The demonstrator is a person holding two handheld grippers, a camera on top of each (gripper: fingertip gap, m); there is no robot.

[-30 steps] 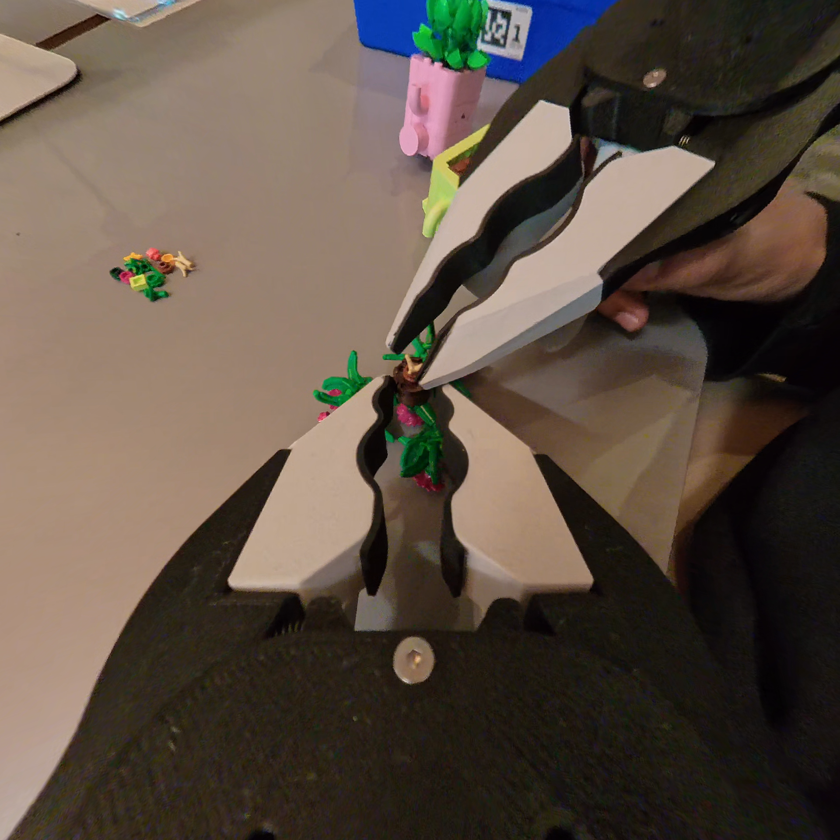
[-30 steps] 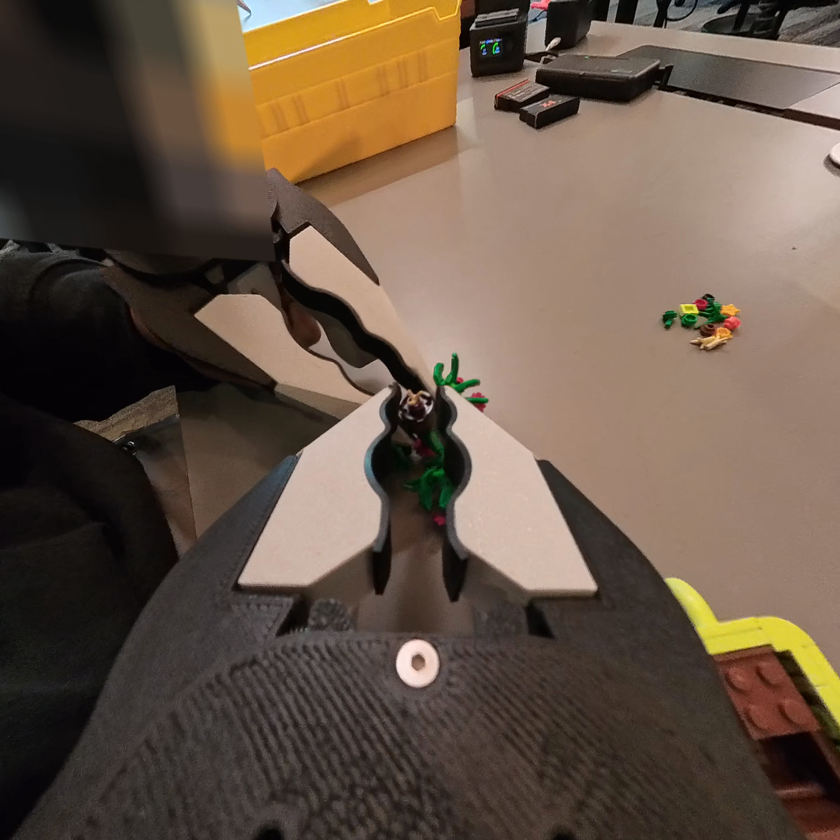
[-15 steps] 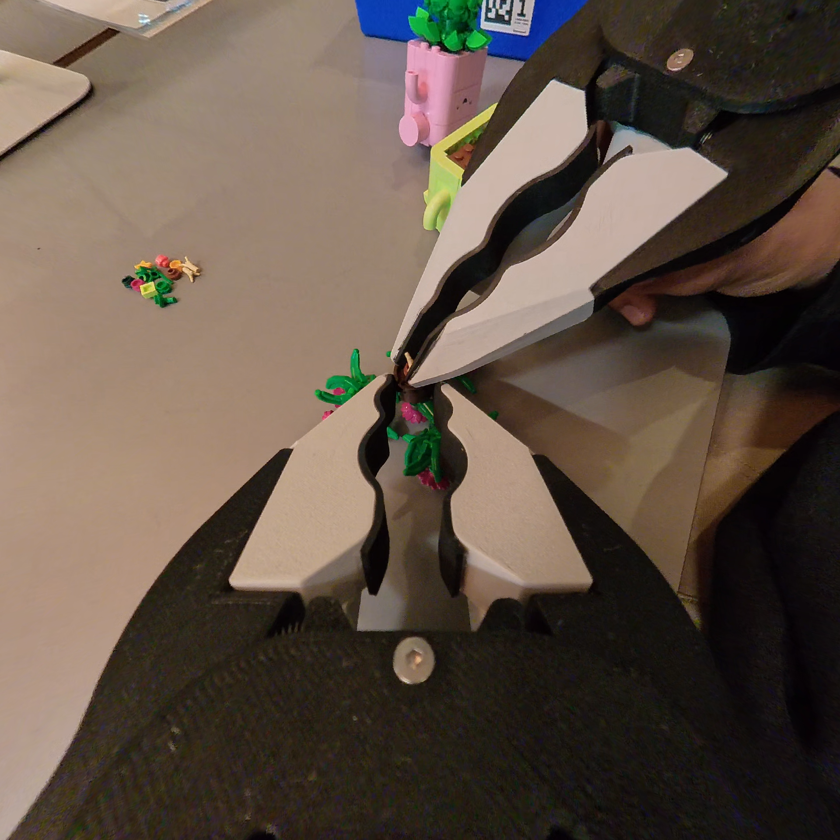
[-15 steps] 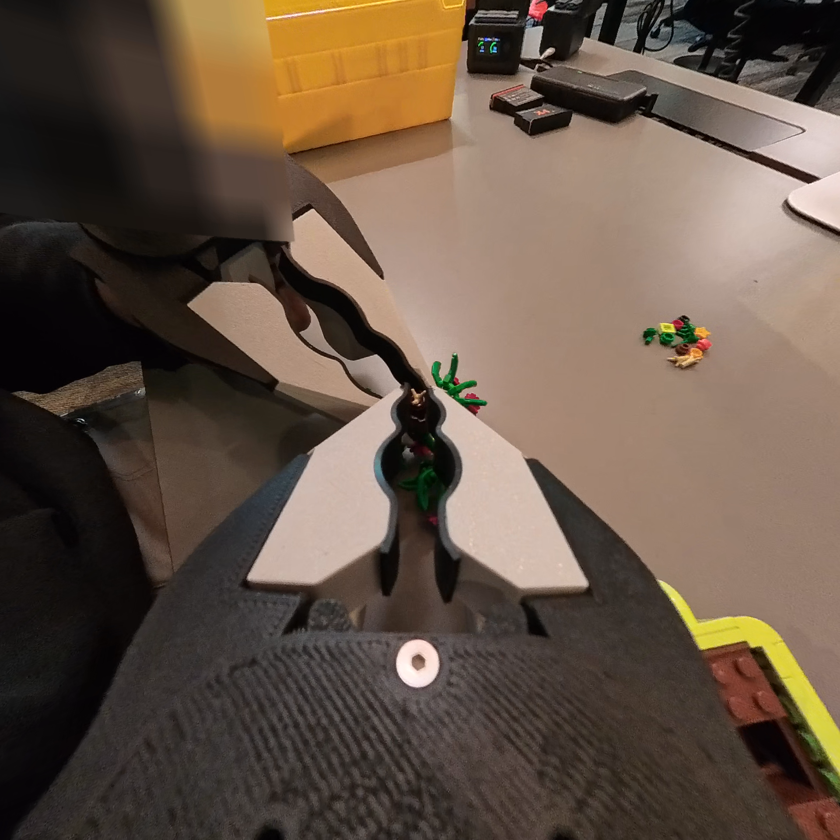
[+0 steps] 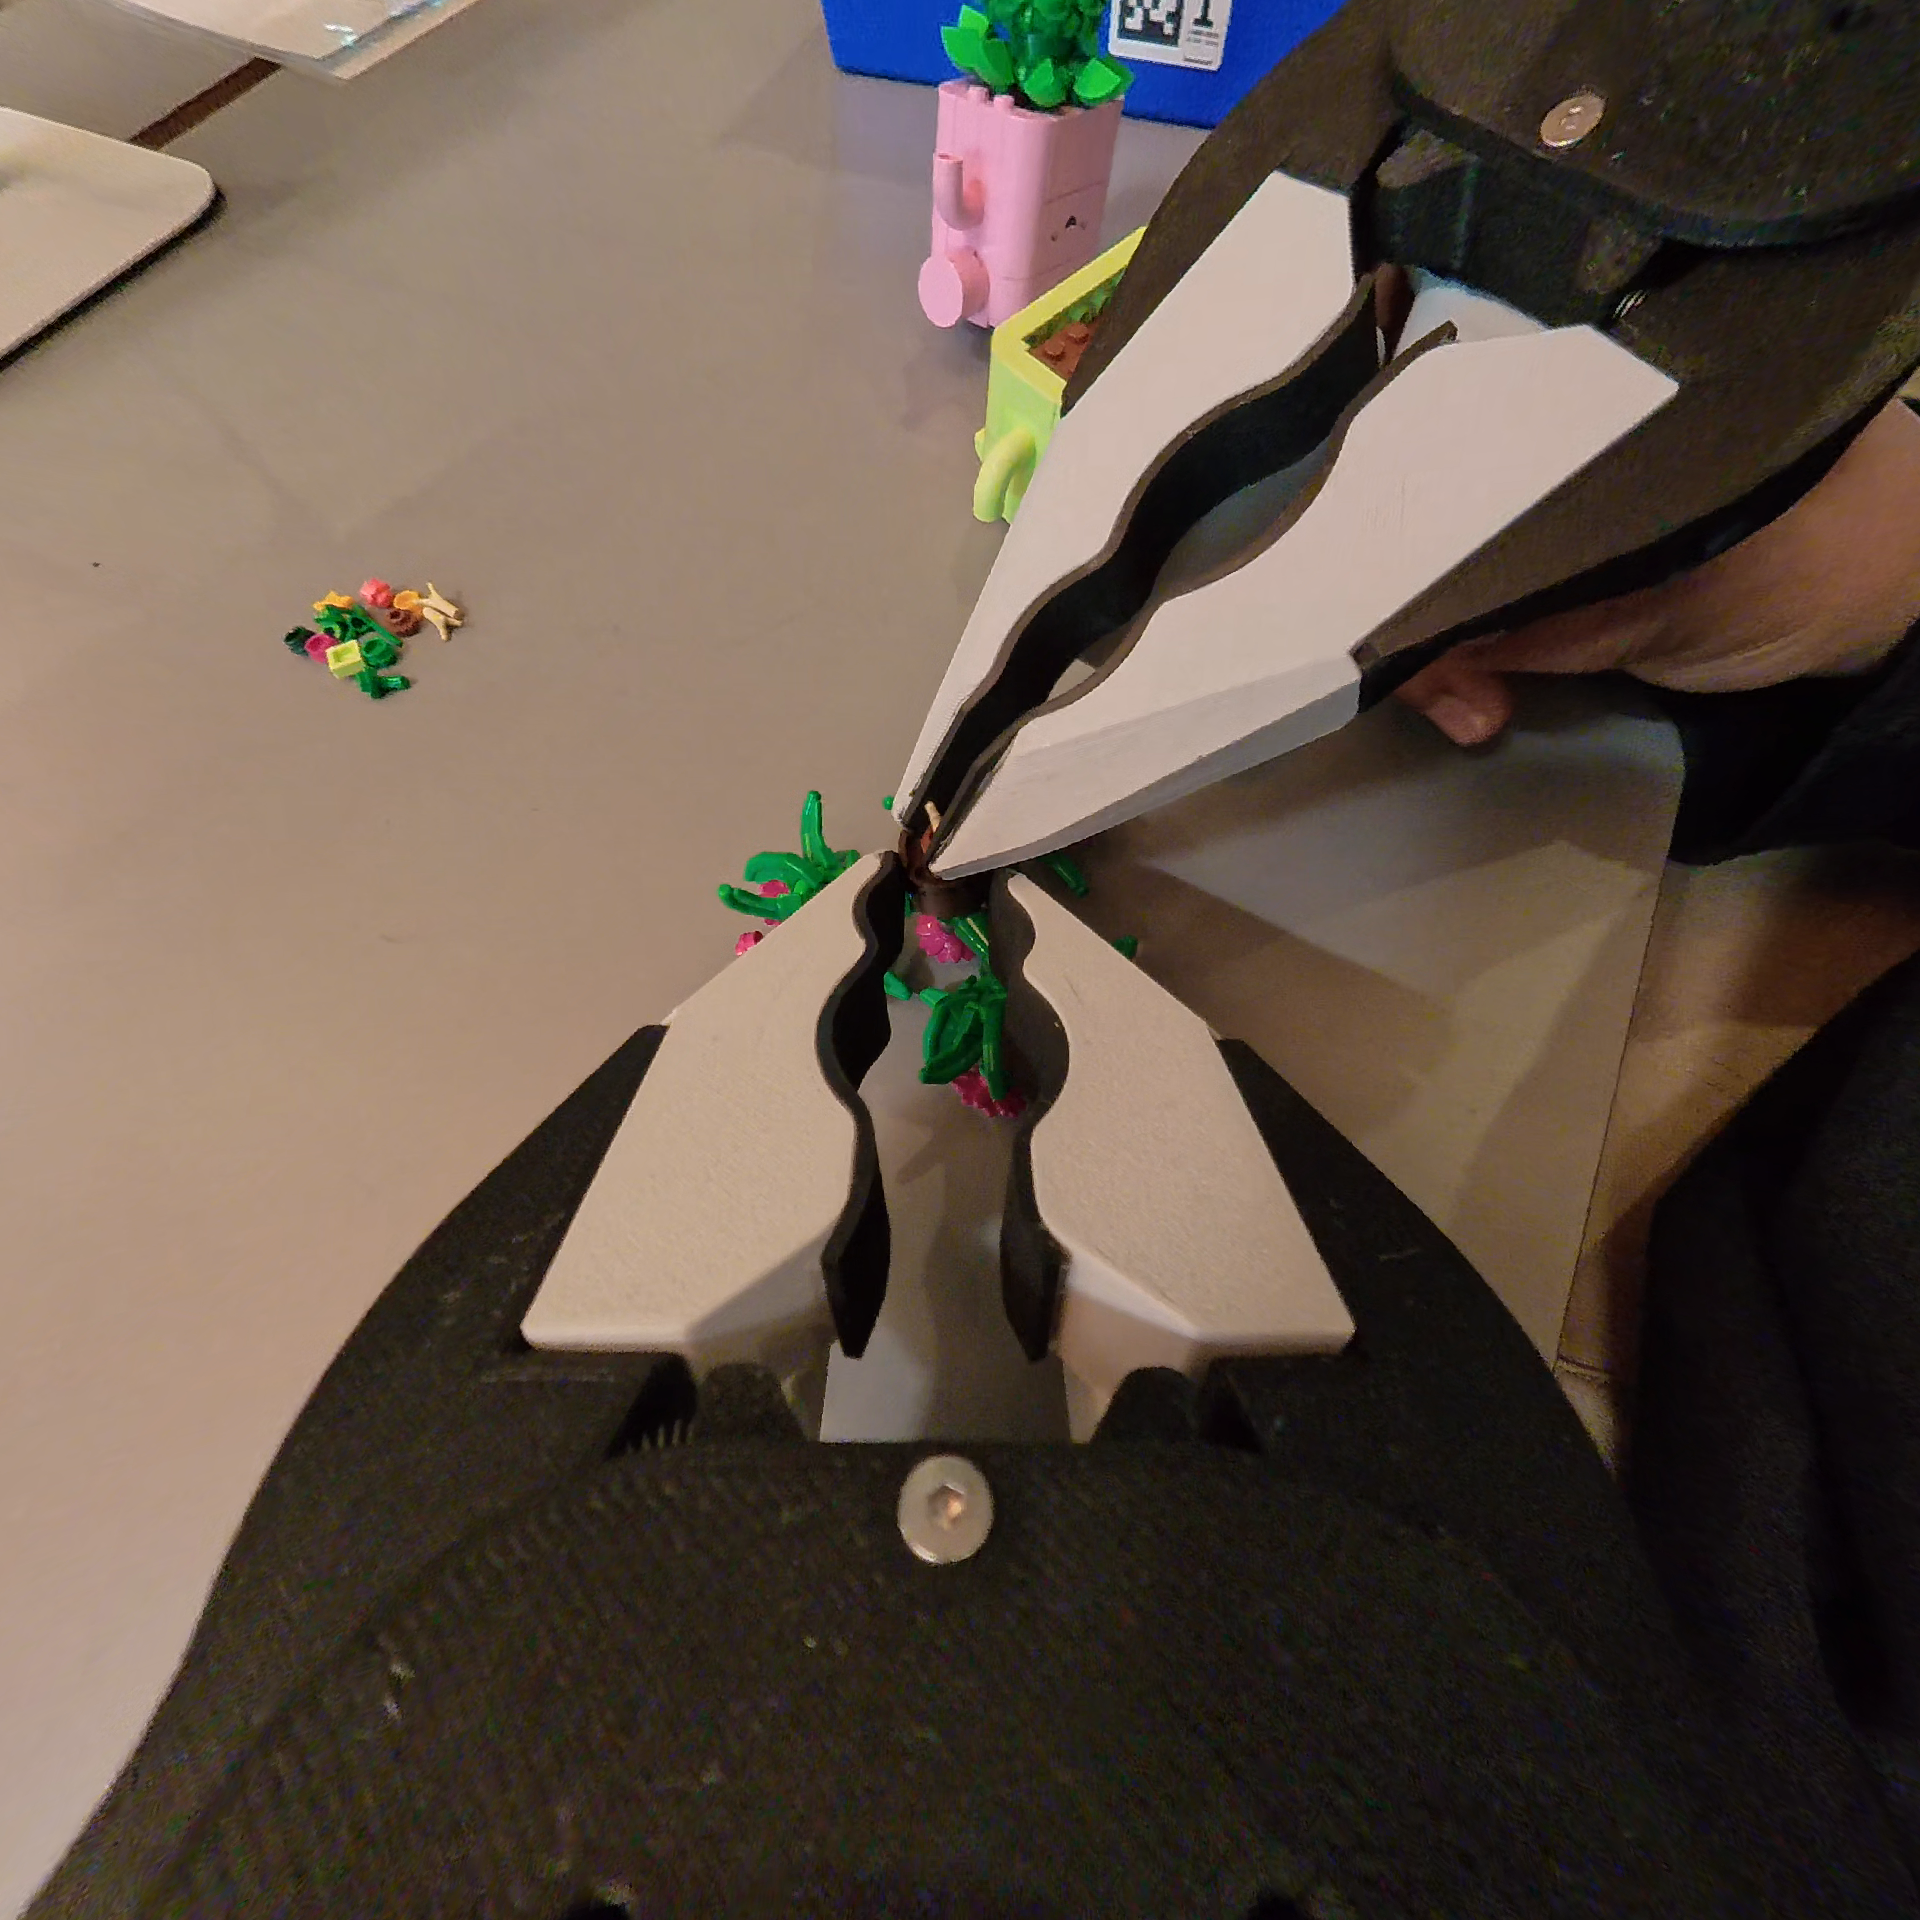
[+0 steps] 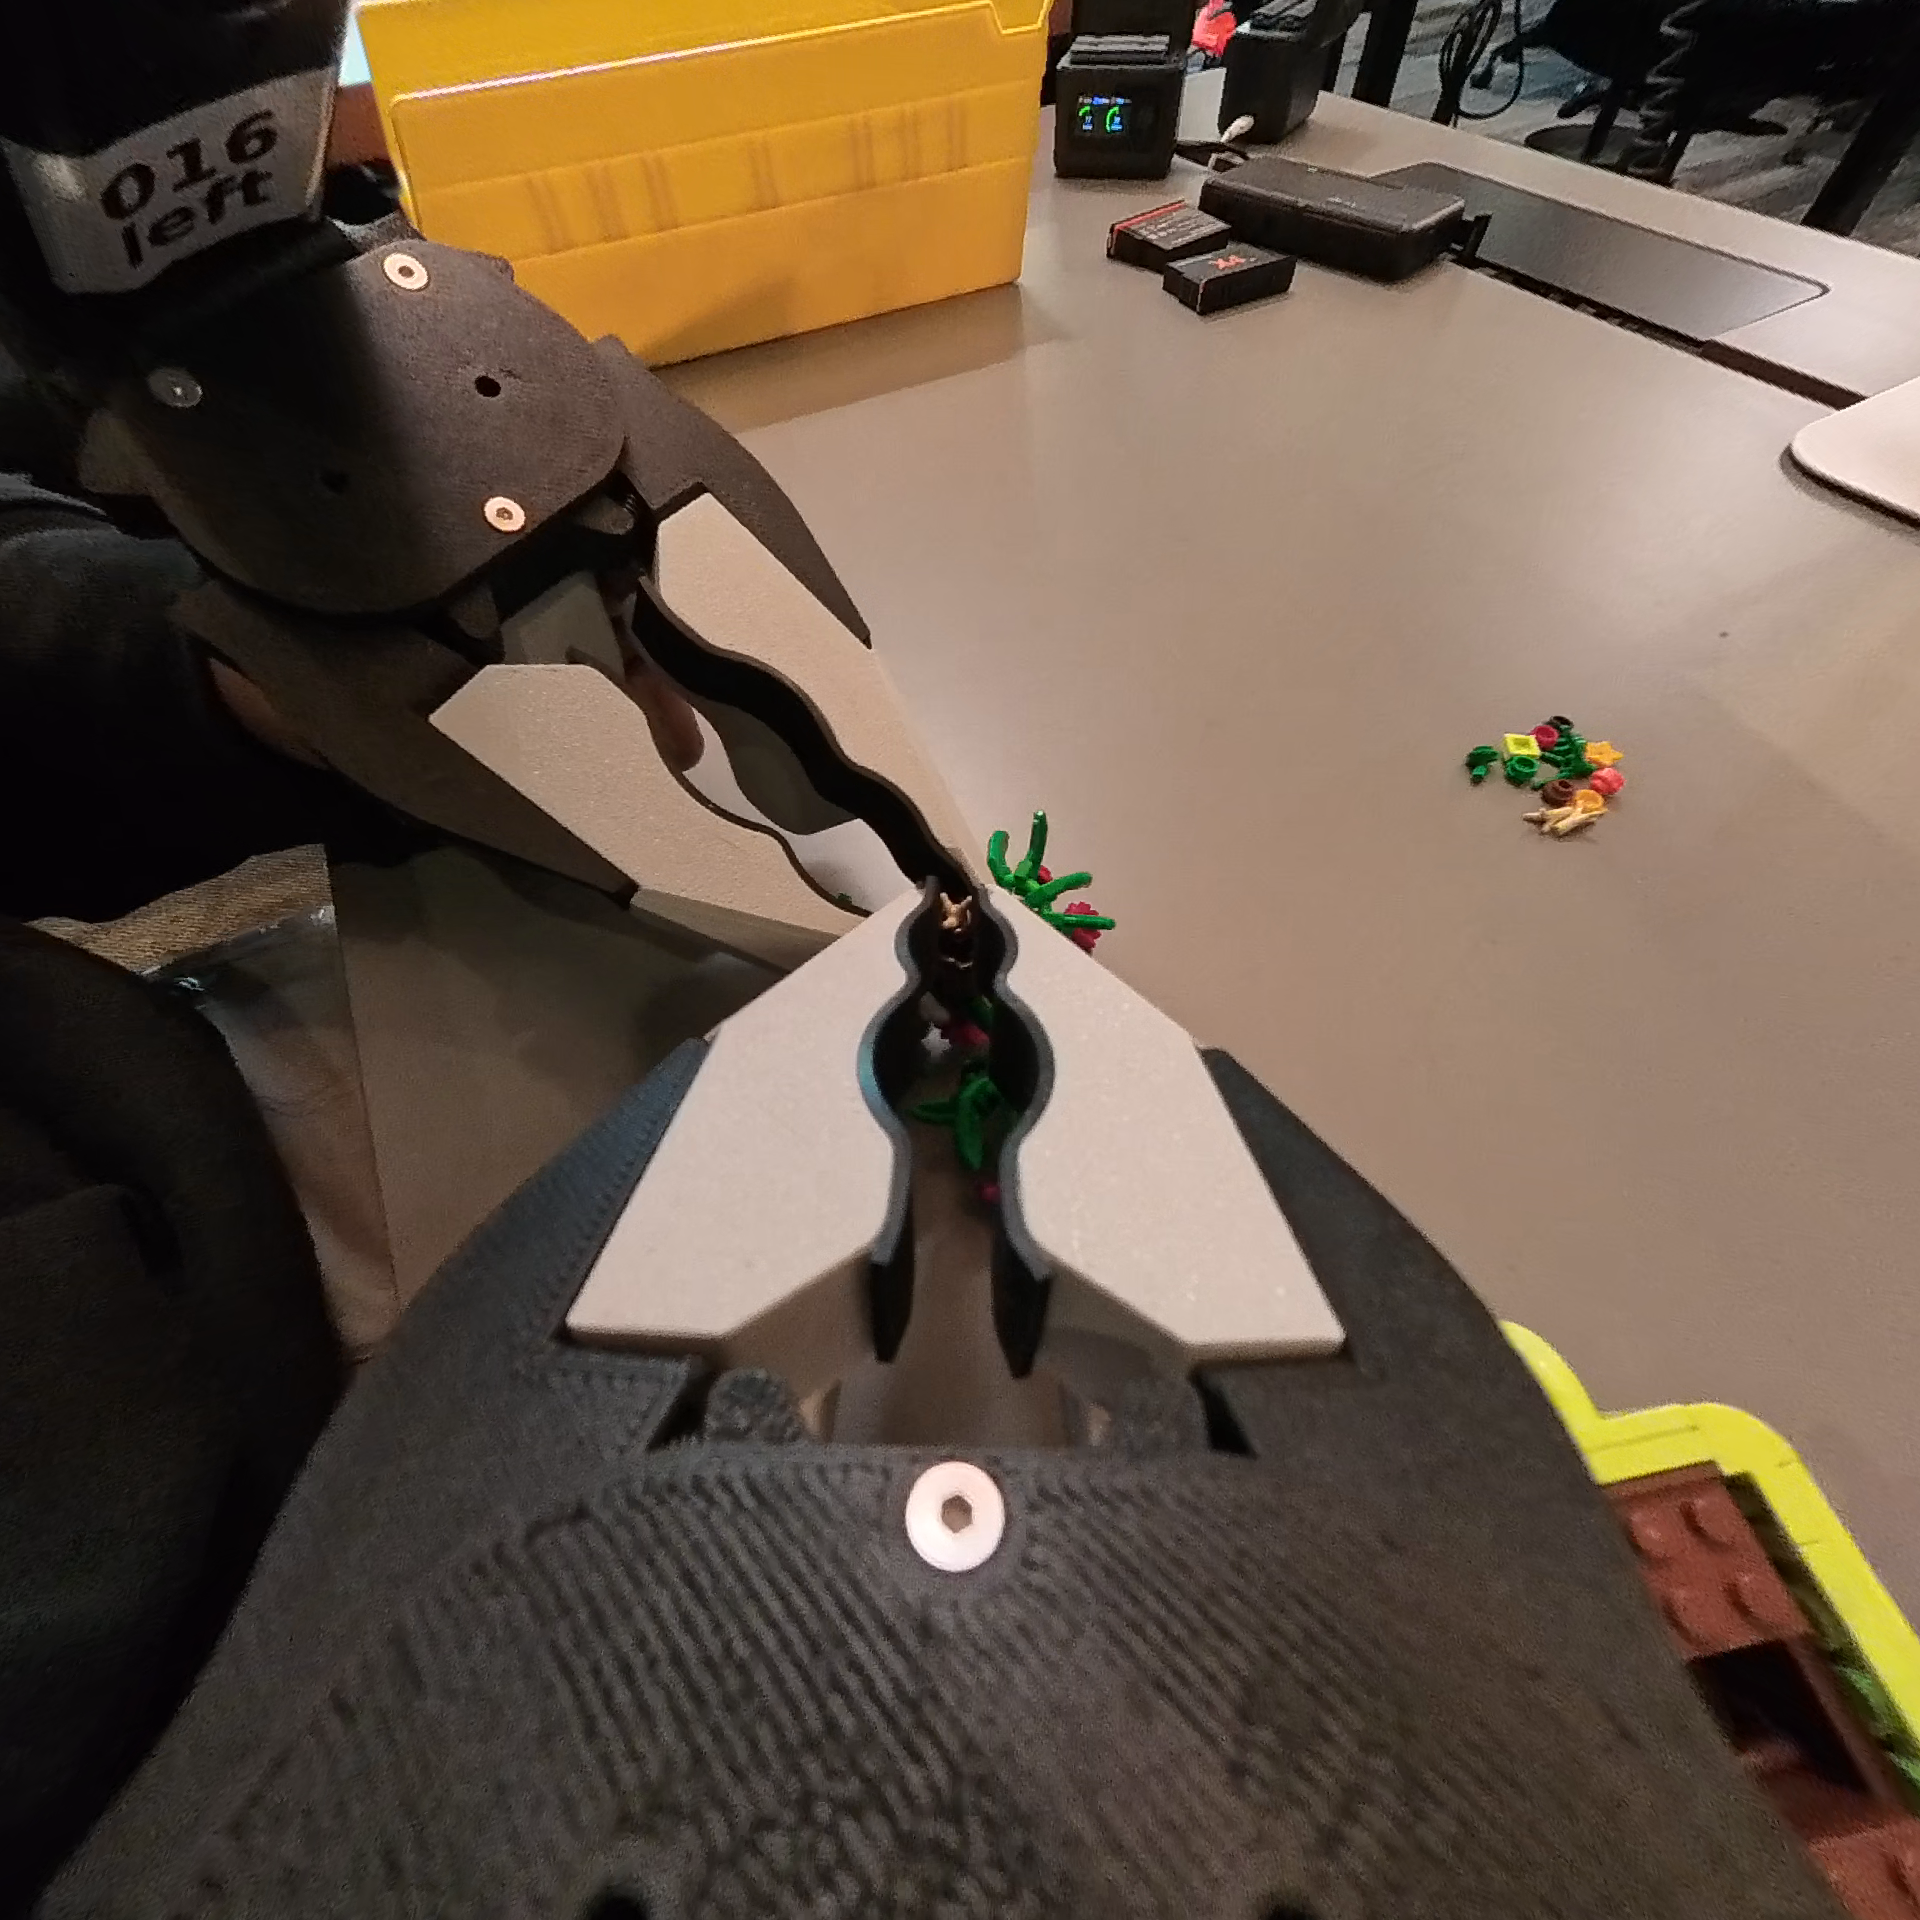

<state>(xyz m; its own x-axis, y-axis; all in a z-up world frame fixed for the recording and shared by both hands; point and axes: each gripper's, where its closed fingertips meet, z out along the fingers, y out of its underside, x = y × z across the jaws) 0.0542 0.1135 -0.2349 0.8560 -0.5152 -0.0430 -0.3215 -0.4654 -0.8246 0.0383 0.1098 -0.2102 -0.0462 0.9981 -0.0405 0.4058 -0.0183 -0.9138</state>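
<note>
A broad grey table (image 6: 1299, 582) filled both views, with a yellow crate (image 6: 717, 166) and dark devices far back, and a blue bin (image 5: 1039, 62) behind a pink brick pot (image 5: 1013, 218) and a lime brick planter (image 5: 1023, 405). The left gripper (image 5: 940, 883) stood slightly spread around a green brick sprig (image 5: 961, 1029) with pink blossoms, its tips beside the dark stem top. The right gripper (image 6: 954, 914) was pressed together, pinching a tiny tan piece (image 6: 952, 910) atop that stem. A steady, straight push seemed wise, the sprig being braced only loosely. The table edge lay close on the person's side; open surface stretched toward a heap of small loose pieces (image 5: 374, 634), well apart.
</note>
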